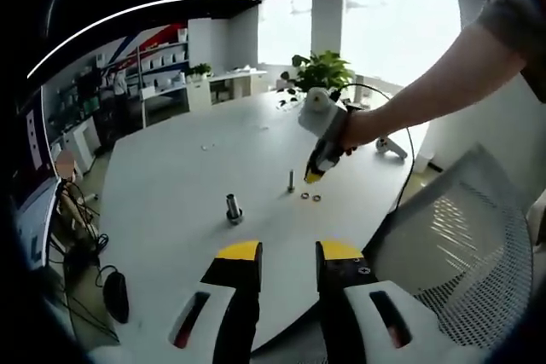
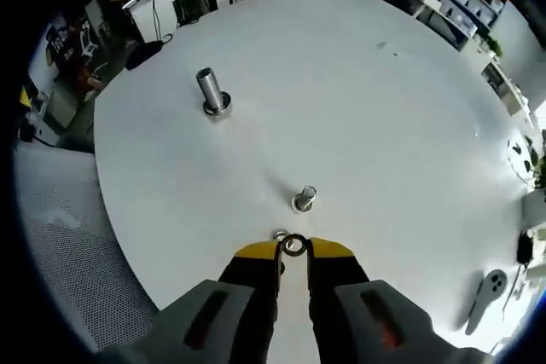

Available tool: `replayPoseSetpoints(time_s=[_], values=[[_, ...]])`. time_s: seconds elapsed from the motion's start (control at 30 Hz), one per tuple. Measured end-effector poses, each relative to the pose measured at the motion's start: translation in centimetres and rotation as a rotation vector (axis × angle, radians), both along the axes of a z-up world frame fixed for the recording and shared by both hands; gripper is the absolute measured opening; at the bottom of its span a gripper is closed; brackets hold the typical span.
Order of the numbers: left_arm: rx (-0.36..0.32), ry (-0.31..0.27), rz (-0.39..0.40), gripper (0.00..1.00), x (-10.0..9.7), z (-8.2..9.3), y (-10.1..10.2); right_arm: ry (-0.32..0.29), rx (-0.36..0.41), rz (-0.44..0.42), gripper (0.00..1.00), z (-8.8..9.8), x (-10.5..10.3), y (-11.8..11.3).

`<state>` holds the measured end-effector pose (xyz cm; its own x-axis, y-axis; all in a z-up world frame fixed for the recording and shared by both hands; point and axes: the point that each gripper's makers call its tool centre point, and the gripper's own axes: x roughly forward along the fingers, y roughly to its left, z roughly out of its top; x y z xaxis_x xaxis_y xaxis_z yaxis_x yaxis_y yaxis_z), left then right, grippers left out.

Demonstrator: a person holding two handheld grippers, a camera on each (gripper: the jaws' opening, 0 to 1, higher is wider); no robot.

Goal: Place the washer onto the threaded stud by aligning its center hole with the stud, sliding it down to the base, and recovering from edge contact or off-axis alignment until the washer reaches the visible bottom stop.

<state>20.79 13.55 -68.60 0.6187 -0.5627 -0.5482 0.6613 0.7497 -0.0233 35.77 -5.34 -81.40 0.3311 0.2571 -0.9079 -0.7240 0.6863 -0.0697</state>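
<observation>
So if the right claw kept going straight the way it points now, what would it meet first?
Probably the threaded stud, standing just beyond the washer at the right claw tips; depth is unclear, so it may pass slightly to one side.

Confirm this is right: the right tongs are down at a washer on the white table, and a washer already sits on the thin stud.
Wrong on the stud. In the right gripper view the thin stud is bare; the right tongs are at a washer on the white table.

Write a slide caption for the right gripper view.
Right tool closing around a washer on the white table, just short of the small threaded stud; a larger stud stands farther away.
</observation>
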Motion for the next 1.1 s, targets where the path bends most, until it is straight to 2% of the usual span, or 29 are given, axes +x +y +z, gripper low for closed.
replayPoseSetpoints(time_s=[0.17,0.43,0.73,0.93,1.1], values=[[-0.001,0.0,0.006,0.23,0.1,0.0,0.1,-0.051,-0.008,0.04,0.13,1.2,1.1,0.4],[0.001,-0.002,0.0,0.23,0.0,0.0,0.0,-0.078,-0.017,0.081,0.13,2.0,2.2,1.0],[0.004,0.003,0.002,0.23,0.0,-0.1,0.0,-0.082,-0.021,0.099,0.13,1.8,2.9,1.2],[0.008,0.006,0.0,0.23,0.0,-0.2,0.0,-0.065,-0.039,0.122,0.13,0.5,3.9,1.3],[0.005,0.008,0.013,0.23,0.1,-0.2,0.2,-0.057,-0.041,0.129,0.13,0.2,4.2,1.3]])
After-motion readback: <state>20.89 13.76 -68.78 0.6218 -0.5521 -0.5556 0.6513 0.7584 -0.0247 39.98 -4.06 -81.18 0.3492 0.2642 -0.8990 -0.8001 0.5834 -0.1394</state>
